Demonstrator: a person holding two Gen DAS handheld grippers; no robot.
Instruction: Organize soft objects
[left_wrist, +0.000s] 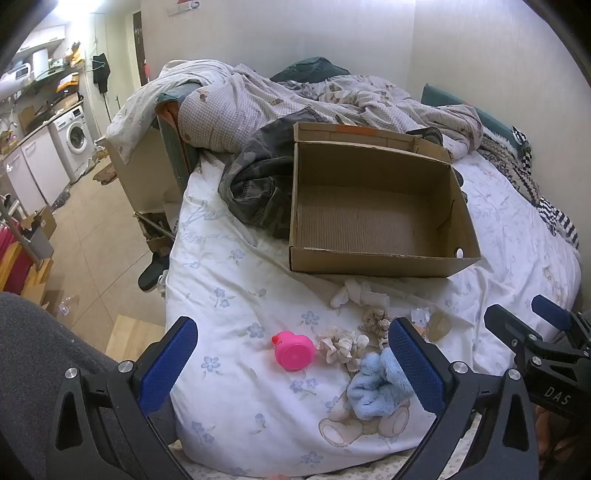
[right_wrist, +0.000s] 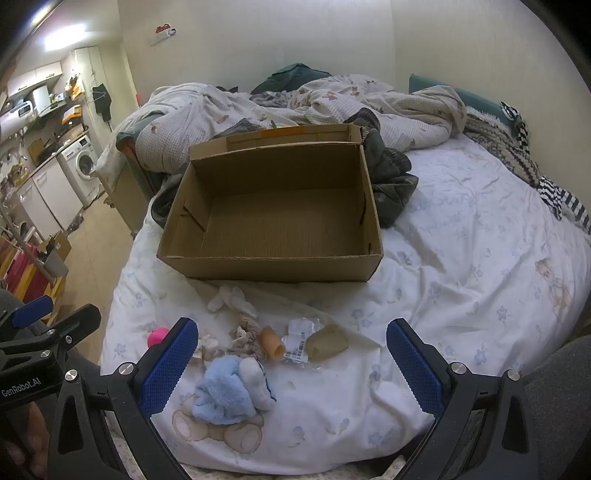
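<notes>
An empty cardboard box (left_wrist: 373, 264) (right_wrist: 266, 266) sits on the white bed. In front of it lie a fluffy blue toy (left_wrist: 376, 387) (right_wrist: 225, 391), a pink rubber duck (left_wrist: 293, 350) (right_wrist: 158, 336), beige scrunchies (left_wrist: 341, 345) (right_wrist: 247, 332), a white cloth (left_wrist: 354, 293) (right_wrist: 231, 299), a tan sponge piece (right_wrist: 327, 345) (left_wrist: 439, 325) and an orange tube (right_wrist: 272, 341). My left gripper (left_wrist: 291, 365) is open above the duck and scrunchies. My right gripper (right_wrist: 291, 365) is open above the bed near the blue toy and shows in the left wrist view (left_wrist: 524, 325).
A crumpled duvet (left_wrist: 258, 99) and camouflage clothes (left_wrist: 258, 184) lie behind the box. A plastic packet (right_wrist: 299, 339) lies by the sponge. The bed's left edge drops to a tiled floor (left_wrist: 96, 229) with a washing machine (left_wrist: 75, 138) beyond.
</notes>
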